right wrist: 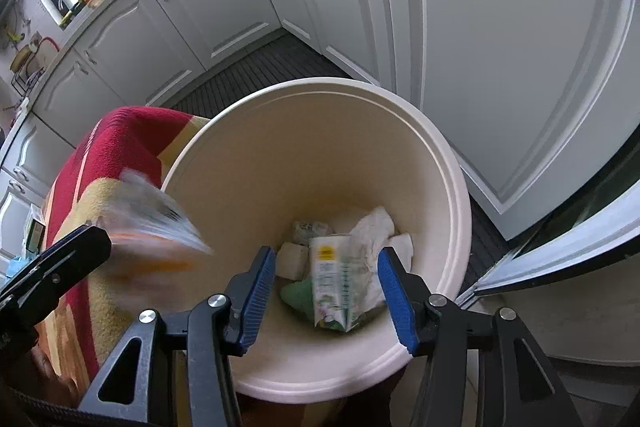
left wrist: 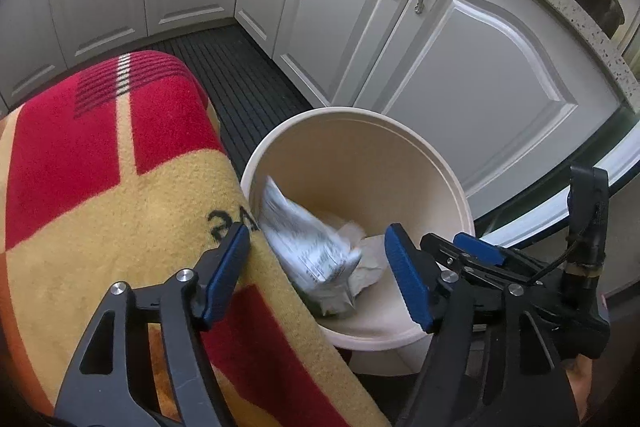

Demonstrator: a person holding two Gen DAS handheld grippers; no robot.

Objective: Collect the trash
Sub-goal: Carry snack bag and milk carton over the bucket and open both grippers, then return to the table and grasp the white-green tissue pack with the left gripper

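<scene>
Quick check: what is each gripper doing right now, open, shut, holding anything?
Left gripper: open, empty; blurred printed packet in the round cream bin.
Right gripper: open, empty.

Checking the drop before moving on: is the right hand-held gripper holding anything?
No, the right hand-held gripper stands open with nothing between its pads, above the bin.

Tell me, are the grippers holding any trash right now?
No. The left gripper and right gripper are both open over the bin, nothing between their pads. A blurred printed packet is loose, dropping in.
</scene>
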